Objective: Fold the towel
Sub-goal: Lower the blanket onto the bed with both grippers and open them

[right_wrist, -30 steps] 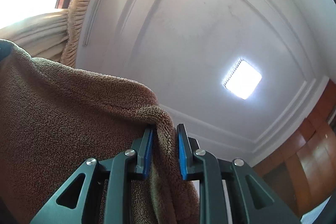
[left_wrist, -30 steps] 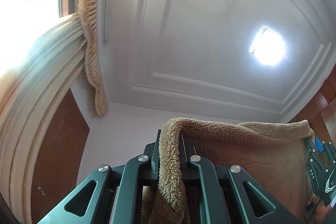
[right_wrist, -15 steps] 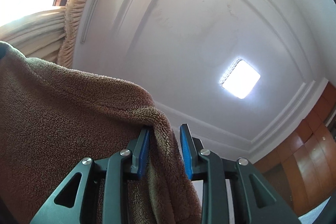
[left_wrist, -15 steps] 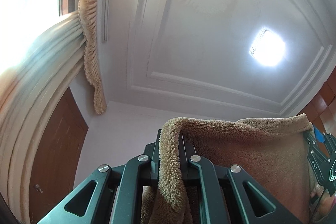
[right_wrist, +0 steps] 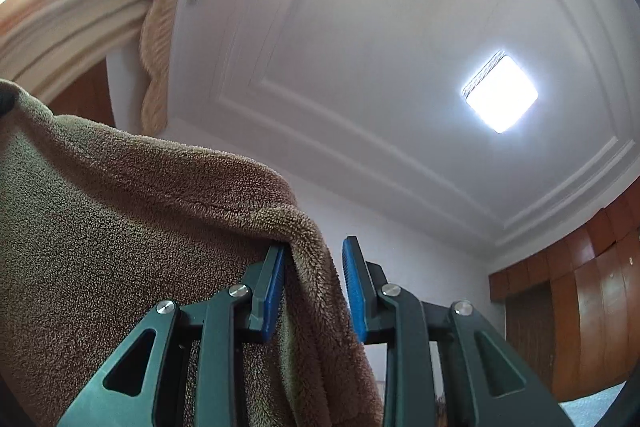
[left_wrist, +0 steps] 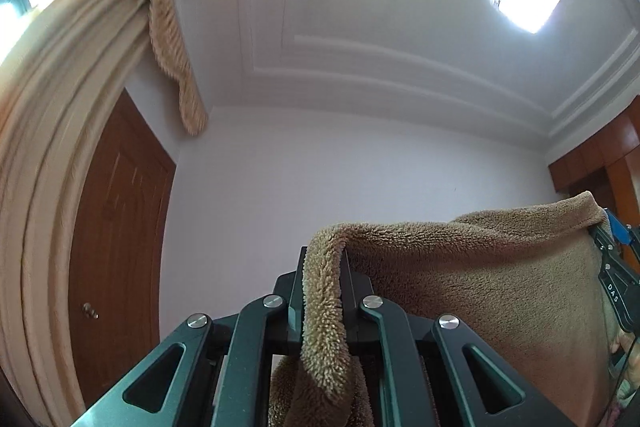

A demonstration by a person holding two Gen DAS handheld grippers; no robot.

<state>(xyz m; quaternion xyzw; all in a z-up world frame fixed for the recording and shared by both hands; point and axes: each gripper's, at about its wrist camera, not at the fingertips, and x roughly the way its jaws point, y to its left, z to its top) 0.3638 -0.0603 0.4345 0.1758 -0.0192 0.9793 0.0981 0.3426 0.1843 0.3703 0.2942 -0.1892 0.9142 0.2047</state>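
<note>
Left gripper (left_wrist: 323, 283) around towel (left_wrist: 480, 267) corner

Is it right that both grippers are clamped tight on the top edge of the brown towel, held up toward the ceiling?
Not quite. Only the left gripper is clamped on the towel. In the right wrist view, the right gripper stands open: a gap shows between the towel and one blue pad, so the edge just hangs between the pads. The rest holds: brown towel, top edge, held toward the ceiling.
</note>
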